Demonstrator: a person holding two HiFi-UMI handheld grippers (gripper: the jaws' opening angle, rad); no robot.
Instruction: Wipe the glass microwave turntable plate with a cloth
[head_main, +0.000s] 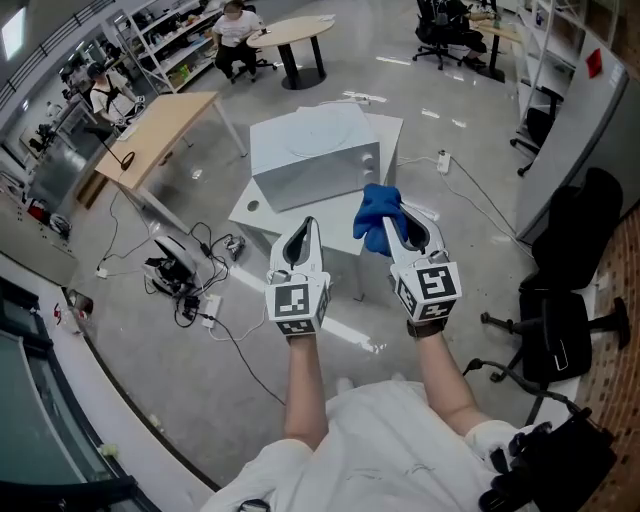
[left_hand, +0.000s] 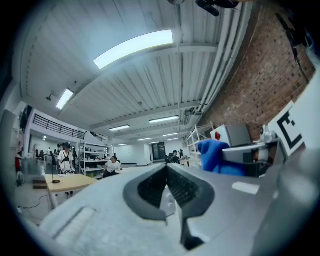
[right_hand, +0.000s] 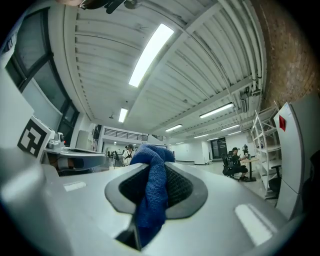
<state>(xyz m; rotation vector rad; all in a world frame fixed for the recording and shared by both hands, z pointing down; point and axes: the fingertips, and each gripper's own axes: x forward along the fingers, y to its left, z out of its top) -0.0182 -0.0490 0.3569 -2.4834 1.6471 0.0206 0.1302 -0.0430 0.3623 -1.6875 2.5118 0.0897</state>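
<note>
My right gripper (head_main: 396, 218) is shut on a blue cloth (head_main: 377, 216), which bunches up past the fingertips. In the right gripper view the blue cloth (right_hand: 152, 189) hangs pinched between the jaws of the right gripper (right_hand: 150, 167). My left gripper (head_main: 304, 228) is shut with nothing in it; its jaws meet in the left gripper view (left_hand: 167, 169). Both are held in the air, short of a grey box-shaped microwave (head_main: 315, 160) on a white table (head_main: 258, 212). A faint round outline (head_main: 322, 131) shows on the box's top; I cannot tell whether it is the glass plate.
A wooden table (head_main: 158, 133) stands at the left. Cables and power strips (head_main: 190, 285) lie on the floor beside it. Black office chairs (head_main: 555, 330) stand at the right. People sit at a round table (head_main: 293, 30) far back.
</note>
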